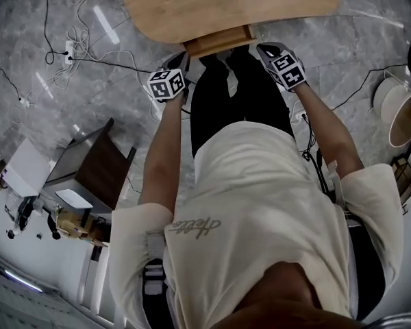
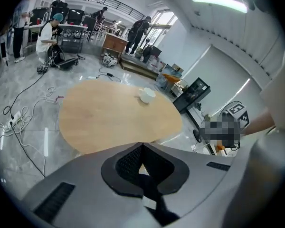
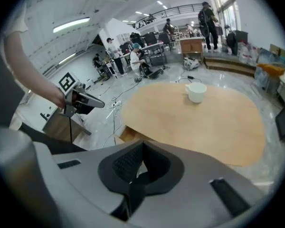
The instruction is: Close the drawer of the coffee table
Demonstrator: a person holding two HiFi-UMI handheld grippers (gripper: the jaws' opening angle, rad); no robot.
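Note:
The coffee table (image 1: 233,5) has a light wooden oval top, seen at the top of the head view. Its drawer (image 1: 219,41) sticks out a little from under the near edge. My left gripper (image 1: 184,62) hovers just left of the drawer front, and my right gripper (image 1: 265,49) just right of it. In the left gripper view the jaws (image 2: 141,145) are shut and empty above the table top (image 2: 114,118). The right gripper (image 3: 141,144) is likewise shut on nothing, with a drawer corner (image 3: 127,134) showing below the table edge.
A white cup (image 3: 196,92) (image 2: 146,95) stands on the far part of the table. Cables and a power strip (image 1: 68,50) lie on the grey floor to the left. A dark side table (image 1: 99,170) is at lower left, and a round white bin (image 1: 401,112) at right. People work in the background.

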